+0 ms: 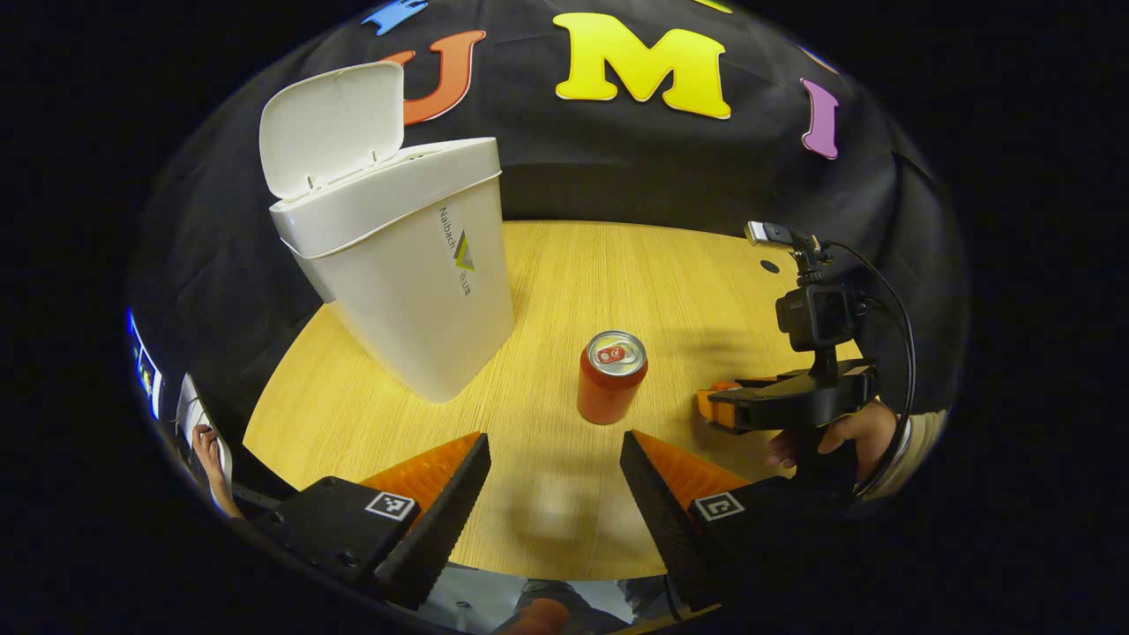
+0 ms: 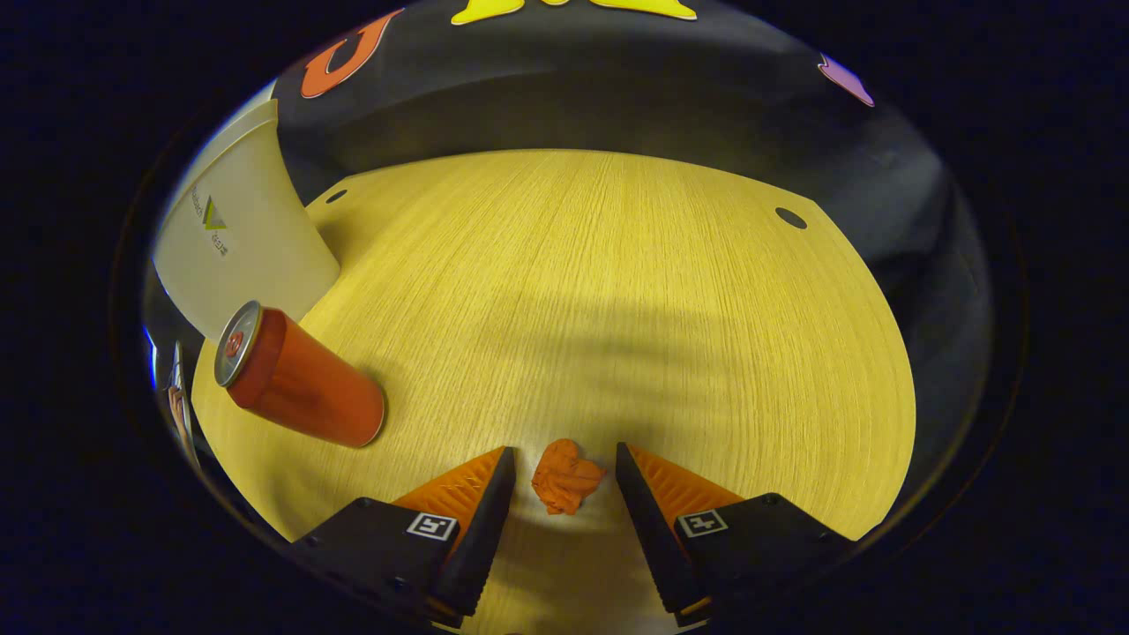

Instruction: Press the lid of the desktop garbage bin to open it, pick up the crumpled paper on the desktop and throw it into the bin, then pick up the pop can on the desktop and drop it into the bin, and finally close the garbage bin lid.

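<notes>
**Paper between your right jaws, bin lid up**

Your right gripper (image 2: 557, 459) stands wide, and the paper (image 2: 566, 477) lies on the table (image 2: 617, 291) in the gap between its two fingers, touching neither as far as the right gripper view tells. The paper is a small orange wad, creased and lumpy. Your left gripper (image 1: 556, 445) is also wide and holds nothing; bare table shows between its fingers.

Take the can (image 1: 611, 377) as your landmark. In the left gripper view it stands upright just beyond the left jaws, a smooth orange cylinder with a silver top and pull tab. The bin (image 1: 401, 256) stands to the can's left and farther back, near it but apart: white smooth plastic, tapering toward its base, with a small label on one side. Its lid (image 1: 331, 128) is raised, hinged at the back. To the can's right, a hand (image 1: 838, 437) holds the right gripper low over the table, a small black camera mounted on top with a cable looping from it.

The table is pale wood with fine straight grain and small dark holes near its far edge. The ribbed inner faces of the fingers show in both views.

The right gripper view gives you the paper, and the can with the bin's lower wall beside it at the left edge; the left gripper view gives you the open lid.
</notes>
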### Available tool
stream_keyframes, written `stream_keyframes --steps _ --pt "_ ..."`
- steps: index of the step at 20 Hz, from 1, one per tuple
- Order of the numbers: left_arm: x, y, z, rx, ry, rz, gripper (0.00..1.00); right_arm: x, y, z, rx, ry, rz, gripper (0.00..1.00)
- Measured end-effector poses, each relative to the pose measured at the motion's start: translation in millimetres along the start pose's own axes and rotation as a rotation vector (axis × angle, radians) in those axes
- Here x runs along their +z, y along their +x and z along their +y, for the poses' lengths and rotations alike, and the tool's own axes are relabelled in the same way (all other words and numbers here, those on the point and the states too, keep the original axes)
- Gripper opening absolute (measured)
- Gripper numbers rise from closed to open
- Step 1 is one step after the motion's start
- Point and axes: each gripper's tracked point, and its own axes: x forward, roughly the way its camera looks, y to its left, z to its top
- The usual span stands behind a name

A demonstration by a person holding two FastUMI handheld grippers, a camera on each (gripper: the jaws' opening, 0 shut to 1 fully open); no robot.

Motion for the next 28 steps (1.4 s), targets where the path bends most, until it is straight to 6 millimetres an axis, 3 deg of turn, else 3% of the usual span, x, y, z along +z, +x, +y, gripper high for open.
stream_keyframes --steps 1,2,13,14,15,18,19,20,23,24,28 --pt "-0.6 -0.5 1.1 -0.001 -0.002 0.003 0.98 -0.2 0.0 0.8 0.0 0.004 0.007 0.74" --pt "-0.7 -1.1 1.6 -0.003 -0.008 0.004 0.99 -1.5 -0.5 1.3 0.002 0.006 0.015 0.59" --pt "1.0 -16.5 25.5 0.017 -0.019 -0.015 0.98 -11.5 0.1 4.4 -0.021 0.03 0.093 0.57" --pt "-0.6 -17.6 29.3 0.022 -0.022 -0.013 0.98 -11.2 -2.6 7.1 -0.027 0.031 0.099 0.36" --pt "-3.6 -18.4 31.5 0.024 -0.028 -0.01 0.99 -9.5 -3.2 7.7 -0.028 0.032 0.097 0.32" --pt "-9.6 -23.0 37.5 0.032 -0.038 0.001 0.99 -10.1 -3.9 8.9 -0.026 0.024 0.089 0.35" --pt "-10.6 -23.8 39.0 0.033 -0.033 -0.002 0.99 -11.3 -4.9 9.8 -0.019 0.022 0.089 0.31" --pt "-9.7 -25.4 40.1 0.034 -0.026 -0.007 0.99 -12.6 -7.6 9.7 -0.015 0.018 0.089 0.35" --pt "-8.9 -25.8 45.8 0.044 0.007 -0.021 0.99 -11.1 -17.5 0.3 -0.045 -0.015 0.056 0.31" --pt "-7.8 -24.6 47.6 0.048 0.022 -0.022 0.98 -13.8 -20.9 0.6 -0.039 -0.014 0.06 0.22" --pt "3.3 -21.6 44.9 0.012 0.032 -0.044 0.98 -6.8 -44.7 -8.1 -0.051 0.012 0.039 0.22"
